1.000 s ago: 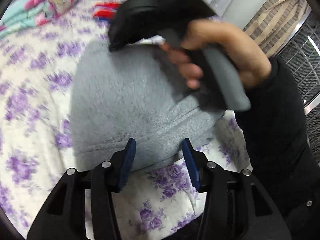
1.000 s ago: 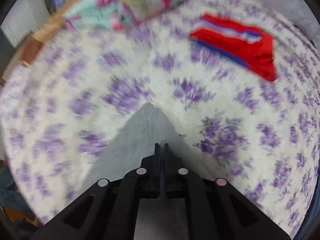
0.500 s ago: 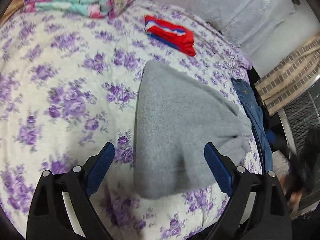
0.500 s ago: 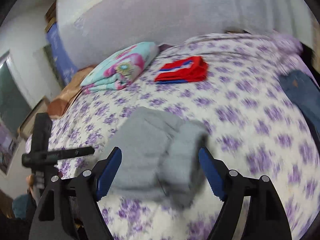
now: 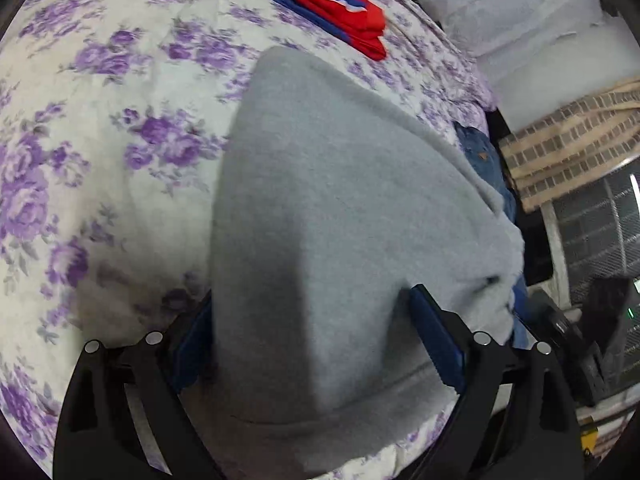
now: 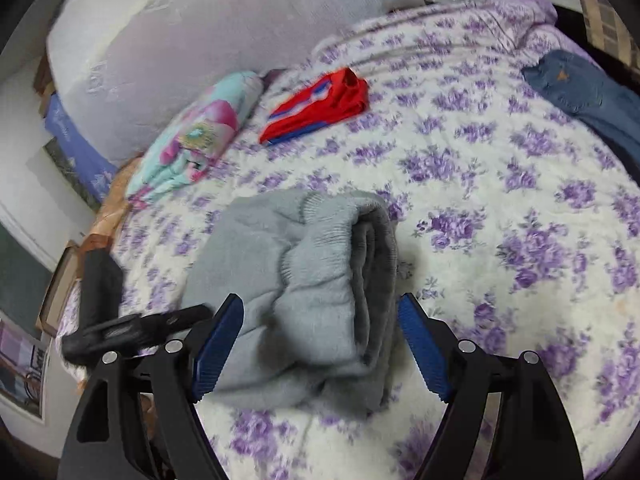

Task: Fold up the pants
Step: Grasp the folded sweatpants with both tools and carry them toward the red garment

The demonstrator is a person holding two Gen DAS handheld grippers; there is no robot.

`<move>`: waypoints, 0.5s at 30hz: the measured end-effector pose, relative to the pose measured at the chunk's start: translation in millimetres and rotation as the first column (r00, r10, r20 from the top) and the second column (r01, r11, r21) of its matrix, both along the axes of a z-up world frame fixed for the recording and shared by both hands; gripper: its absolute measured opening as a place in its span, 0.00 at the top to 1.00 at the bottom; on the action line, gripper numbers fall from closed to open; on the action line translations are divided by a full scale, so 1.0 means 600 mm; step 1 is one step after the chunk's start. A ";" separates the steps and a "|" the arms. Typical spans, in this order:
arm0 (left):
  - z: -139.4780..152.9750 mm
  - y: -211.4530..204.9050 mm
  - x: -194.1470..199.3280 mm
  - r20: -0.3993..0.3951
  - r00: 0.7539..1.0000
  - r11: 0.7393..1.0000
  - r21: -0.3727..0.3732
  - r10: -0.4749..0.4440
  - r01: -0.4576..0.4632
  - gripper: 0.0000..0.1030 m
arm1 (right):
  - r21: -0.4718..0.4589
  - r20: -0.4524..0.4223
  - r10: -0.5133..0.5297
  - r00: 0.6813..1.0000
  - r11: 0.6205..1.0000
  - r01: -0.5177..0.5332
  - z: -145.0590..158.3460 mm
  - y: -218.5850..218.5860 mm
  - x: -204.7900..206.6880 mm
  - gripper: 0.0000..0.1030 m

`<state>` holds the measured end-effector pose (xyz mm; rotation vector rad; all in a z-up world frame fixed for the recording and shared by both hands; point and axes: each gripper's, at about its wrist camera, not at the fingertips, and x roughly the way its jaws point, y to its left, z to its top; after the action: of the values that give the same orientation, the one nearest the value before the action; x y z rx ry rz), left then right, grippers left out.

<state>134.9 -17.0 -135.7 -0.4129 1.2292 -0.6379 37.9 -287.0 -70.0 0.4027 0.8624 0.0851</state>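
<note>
The grey sweatpants lie folded in a thick bundle on the purple-flowered bedspread. In the left wrist view my left gripper is open with its blue-padded jaws on either side of the bundle's near end. In the right wrist view the same pants show their ribbed waistband and stacked layers. My right gripper is open, its jaws straddling the bundle's near edge. The left gripper's black body shows at the left of the right wrist view.
Folded red-and-blue clothing and a teal-pink folded blanket lie further back on the bed. Blue jeans hang at the bed's right edge. A grey mattress leans behind the bed. A heater grille stands right.
A second ago the right gripper was shut on the grey fabric; it let go, opened and pulled back. The left gripper opened wide and moved in over the bundle's end.
</note>
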 end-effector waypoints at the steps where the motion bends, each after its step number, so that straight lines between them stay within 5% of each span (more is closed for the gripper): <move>1: -0.001 -0.002 -0.001 0.002 1.000 1.000 0.003 -0.004 0.004 0.14 | -0.007 -0.027 -0.006 1.000 1.000 0.005 -0.010 0.001 0.009 0.22; 3: -0.005 -0.006 -0.002 0.001 1.000 1.000 0.001 -0.016 0.016 0.14 | 0.031 -0.098 0.002 0.995 1.000 0.001 -0.042 -0.004 0.023 0.15; 7: -0.011 -0.007 0.002 -0.009 1.000 1.000 -0.015 -0.022 0.022 0.14 | 0.253 -0.196 0.048 0.979 0.968 0.004 -0.093 -0.031 0.033 0.12; 11: -0.005 -0.017 0.001 0.004 1.000 1.000 0.009 -0.028 0.028 0.19 | 0.371 -0.207 0.140 0.968 0.927 -0.055 -0.127 -0.021 0.048 0.12; 15: 0.020 -0.016 -0.011 0.056 0.998 1.000 0.031 -0.008 0.006 0.46 | 0.280 -0.098 0.143 0.985 0.954 -0.110 -0.100 0.003 0.030 0.44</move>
<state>128.4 -26.6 -123.9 -0.3633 1.1857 -0.6320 55.7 -285.1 -129.9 0.6159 0.9966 0.3046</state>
